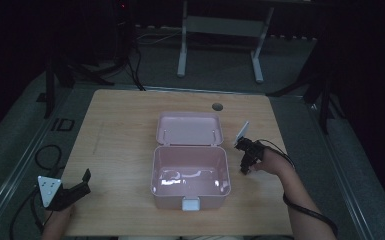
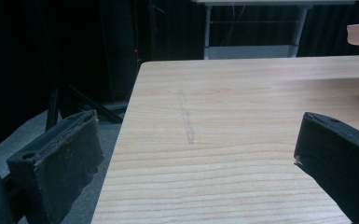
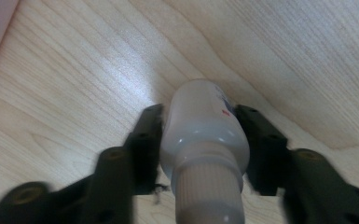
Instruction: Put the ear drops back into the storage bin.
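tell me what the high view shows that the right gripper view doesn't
High view alone: the open pink box with its lid laid back, the left tongs open near the table's front left corner, and the person's forearms. Right gripper view alone: the bottle's ribbed cap. Both share the wooden table and the right tongs shut on the bottle.

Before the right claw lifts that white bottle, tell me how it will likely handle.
The bottle looks like smooth, glossy plastic with a round body, so it may slip or twist between the right claw jaws. Being round, it would probably roll if laid on the table. It seems small and likely light, and its walls show no visible denting under the squeeze.
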Available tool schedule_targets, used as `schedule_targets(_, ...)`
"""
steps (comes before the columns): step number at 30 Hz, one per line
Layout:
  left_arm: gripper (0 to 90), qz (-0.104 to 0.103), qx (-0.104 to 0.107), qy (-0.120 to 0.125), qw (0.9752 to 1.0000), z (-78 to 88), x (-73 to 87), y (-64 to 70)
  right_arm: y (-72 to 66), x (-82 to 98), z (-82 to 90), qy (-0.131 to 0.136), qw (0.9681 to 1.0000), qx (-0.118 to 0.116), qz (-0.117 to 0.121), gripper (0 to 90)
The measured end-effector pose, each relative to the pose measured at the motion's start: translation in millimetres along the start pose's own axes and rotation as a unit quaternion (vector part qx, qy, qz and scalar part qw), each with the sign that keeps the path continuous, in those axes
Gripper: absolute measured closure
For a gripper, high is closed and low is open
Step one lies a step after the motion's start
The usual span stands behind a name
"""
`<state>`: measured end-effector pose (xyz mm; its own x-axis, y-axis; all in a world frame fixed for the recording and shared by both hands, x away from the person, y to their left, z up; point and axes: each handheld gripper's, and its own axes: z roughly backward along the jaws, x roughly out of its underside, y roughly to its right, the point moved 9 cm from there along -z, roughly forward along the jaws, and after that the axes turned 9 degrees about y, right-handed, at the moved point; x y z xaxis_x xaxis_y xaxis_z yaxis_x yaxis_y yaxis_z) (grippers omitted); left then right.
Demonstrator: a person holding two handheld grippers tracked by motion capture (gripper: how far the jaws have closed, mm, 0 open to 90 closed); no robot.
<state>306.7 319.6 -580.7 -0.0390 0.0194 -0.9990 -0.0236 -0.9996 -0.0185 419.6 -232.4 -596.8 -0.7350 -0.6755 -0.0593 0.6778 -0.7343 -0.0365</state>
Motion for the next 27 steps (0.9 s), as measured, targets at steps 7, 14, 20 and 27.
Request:
schedule_targets(7, 1.0, 0.0, 0.0, 0.0, 1.0, 0.0, 0.0, -0.1, -0.2, 1.7, 3.6, -0.003, 0.9991, 0.017, 0.038, 59.3)
schedule_targets(14, 1.0, 0.0, -0.001, 0.0, 1.0, 0.0, 0.0, 0.0, -3.6, 12.4, 12.8, -0.004, 0.9944, 0.014, 0.105, 59.4)
schedule_targets(20, 1.0, -0.001, -0.001, 0.0, 1.0, -0.1, 0.0, 0.1, -9.4, 25.2, 16.0, -0.001, 0.985, 0.002, 0.172, 59.4)
schedule_targets(27, 1.0, 0.0, -0.001, -0.001, 1.0, -0.2, 0.1, 0.1, -20.3, 41.1, 17.5, -0.003, 0.9666, -0.014, 0.256, 59.4)
